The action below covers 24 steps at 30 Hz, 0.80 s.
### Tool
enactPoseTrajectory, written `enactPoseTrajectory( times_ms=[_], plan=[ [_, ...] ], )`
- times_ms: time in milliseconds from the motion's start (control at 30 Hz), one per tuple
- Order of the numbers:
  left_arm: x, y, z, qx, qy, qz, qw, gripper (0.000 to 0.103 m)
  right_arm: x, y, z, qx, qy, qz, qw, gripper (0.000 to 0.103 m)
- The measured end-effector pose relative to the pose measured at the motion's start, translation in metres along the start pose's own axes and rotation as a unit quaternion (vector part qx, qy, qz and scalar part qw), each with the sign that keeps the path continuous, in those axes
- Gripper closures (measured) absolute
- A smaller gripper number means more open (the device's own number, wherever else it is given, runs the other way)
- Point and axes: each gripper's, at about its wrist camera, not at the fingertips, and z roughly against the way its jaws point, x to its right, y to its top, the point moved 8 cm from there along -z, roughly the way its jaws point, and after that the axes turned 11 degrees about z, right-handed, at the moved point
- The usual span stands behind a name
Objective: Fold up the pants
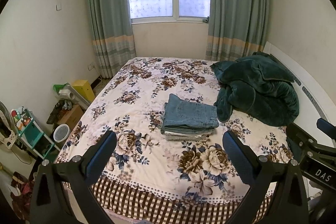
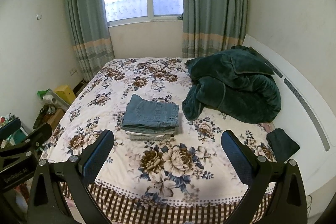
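Note:
A folded pair of blue jeans (image 1: 190, 113) lies on top of a small stack of folded clothes in the middle of the floral bed cover (image 1: 147, 85). The stack also shows in the right wrist view (image 2: 152, 114). My left gripper (image 1: 169, 140) is open and empty, held above the near edge of the bed, short of the stack. My right gripper (image 2: 168, 139) is open and empty, also above the near edge. The right gripper's body shows at the right edge of the left wrist view (image 1: 310, 146). The left gripper's body shows at the left edge of the right wrist view (image 2: 23, 144).
A crumpled dark green blanket (image 1: 258, 89) lies at the right of the bed by the white headboard (image 2: 302, 102). A dark folded cloth (image 2: 282, 144) lies near the right edge. Boxes, a shelf and a small fan (image 1: 61, 132) crowd the floor on the left.

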Motion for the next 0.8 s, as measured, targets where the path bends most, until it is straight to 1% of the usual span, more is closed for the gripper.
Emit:
enactPoseTrajectory(
  times_ms=[800],
  plan=[
    [0.0006,0.0013,-0.0024,0.001,-0.001,-0.001,1.0000,0.000,-0.0013,-0.0018,-0.0006,-0.001,0.004,-0.002,1.000,0.000]
  ],
)
